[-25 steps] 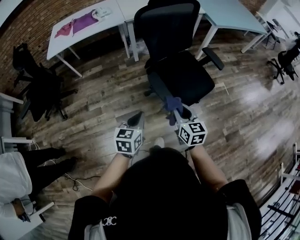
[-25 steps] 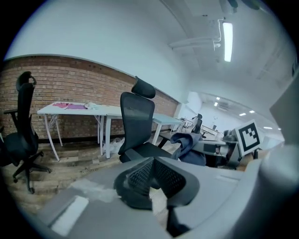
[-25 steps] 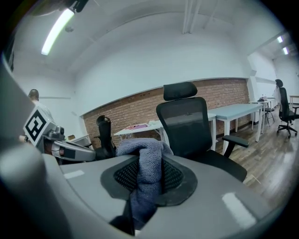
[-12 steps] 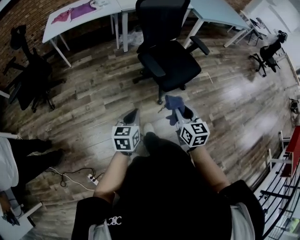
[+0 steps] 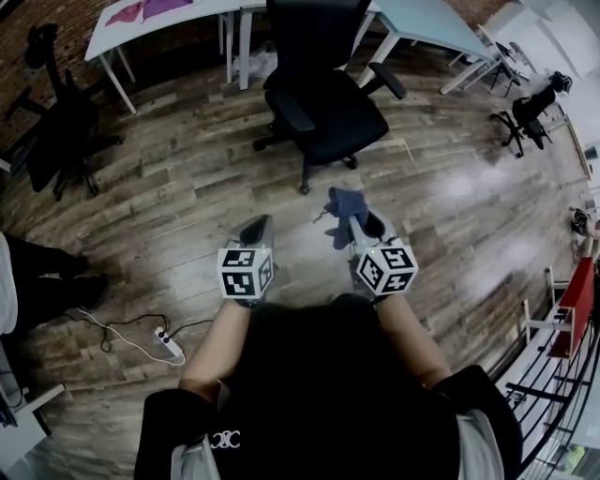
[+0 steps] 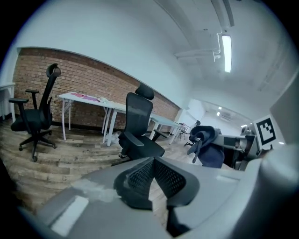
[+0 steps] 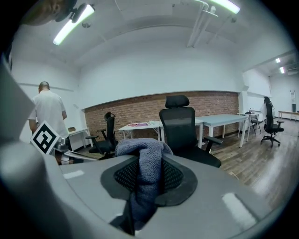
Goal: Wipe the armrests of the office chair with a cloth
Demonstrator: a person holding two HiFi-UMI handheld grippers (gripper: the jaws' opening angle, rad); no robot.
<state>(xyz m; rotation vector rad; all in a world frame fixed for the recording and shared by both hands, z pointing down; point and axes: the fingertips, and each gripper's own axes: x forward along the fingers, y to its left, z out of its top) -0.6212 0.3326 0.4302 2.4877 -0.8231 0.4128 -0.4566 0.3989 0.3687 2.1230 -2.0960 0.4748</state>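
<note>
The black office chair (image 5: 323,98) stands on the wood floor ahead of me, its armrests (image 5: 386,79) out to both sides; it also shows in the left gripper view (image 6: 138,135) and the right gripper view (image 7: 187,135). My right gripper (image 5: 347,214) is shut on a blue cloth (image 5: 345,208), which bunches over the jaws in its own view (image 7: 142,168). My left gripper (image 5: 255,230) is shut with nothing in it (image 6: 154,186). Both grippers hang well short of the chair.
White desks (image 5: 164,19) line the brick wall behind the chair, with pink cloths on one. A second black chair (image 5: 56,112) stands at far left, another (image 5: 530,108) at right. A power strip and cable (image 5: 159,339) lie on the floor; a person's legs (image 5: 37,272) at left.
I have backed away from the chair: it sits farther off and higher in the head view. Both grippers keep their hold and spacing, the cloth still in the right one.
</note>
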